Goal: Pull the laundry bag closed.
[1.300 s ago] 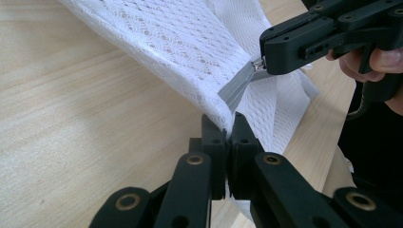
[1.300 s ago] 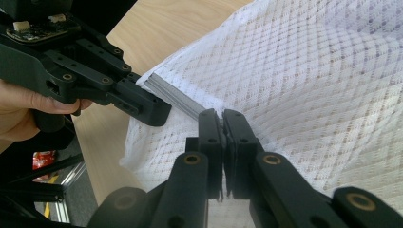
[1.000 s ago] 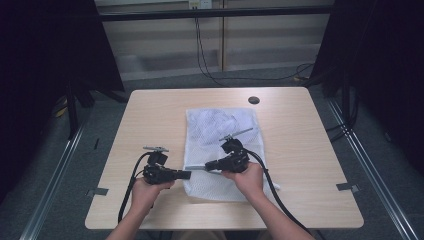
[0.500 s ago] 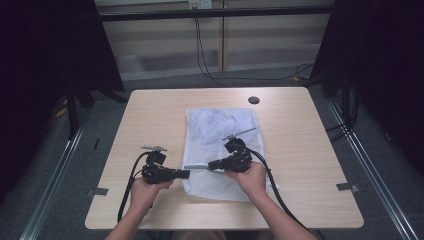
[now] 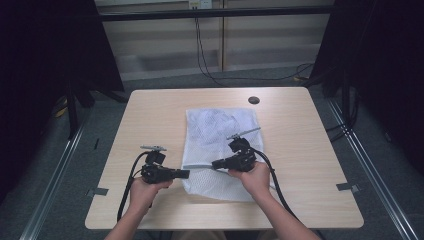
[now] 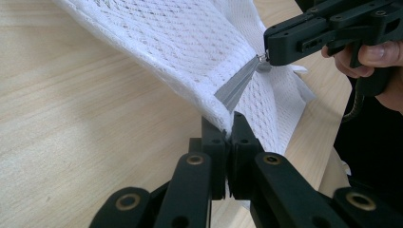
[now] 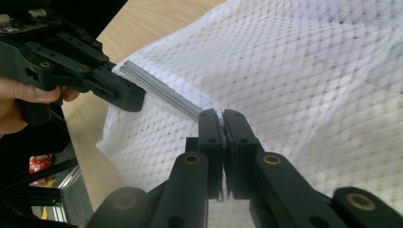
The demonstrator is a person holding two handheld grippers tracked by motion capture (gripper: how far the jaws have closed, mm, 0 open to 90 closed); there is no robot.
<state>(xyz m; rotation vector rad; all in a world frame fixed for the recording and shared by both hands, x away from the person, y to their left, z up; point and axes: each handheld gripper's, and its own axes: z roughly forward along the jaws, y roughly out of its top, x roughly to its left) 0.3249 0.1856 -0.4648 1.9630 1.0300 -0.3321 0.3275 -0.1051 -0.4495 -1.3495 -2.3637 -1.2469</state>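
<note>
The white mesh laundry bag (image 5: 220,145) is lying on the pale wooden table (image 5: 150,115). The left gripper (image 6: 228,124) is pinching its corner; the right gripper (image 7: 222,115) is clamping the grey zipper's (image 7: 161,92) pull. Keeping the fabric taut should help the slider run smoothly.

White mesh bag (image 5: 220,135) with grey zipper (image 6: 235,85), pale wood-grain table (image 5: 150,115), black claws

My bench was a pale wood table (image 5: 160,115) with a dark round port (image 5: 254,100) near its far edge. Grey carpet floor (image 5: 85,165) lay around it. Black curtains (image 5: 45,50) hung either side; cables (image 5: 205,55) trailed down the back wall, possibly panelled.
</note>
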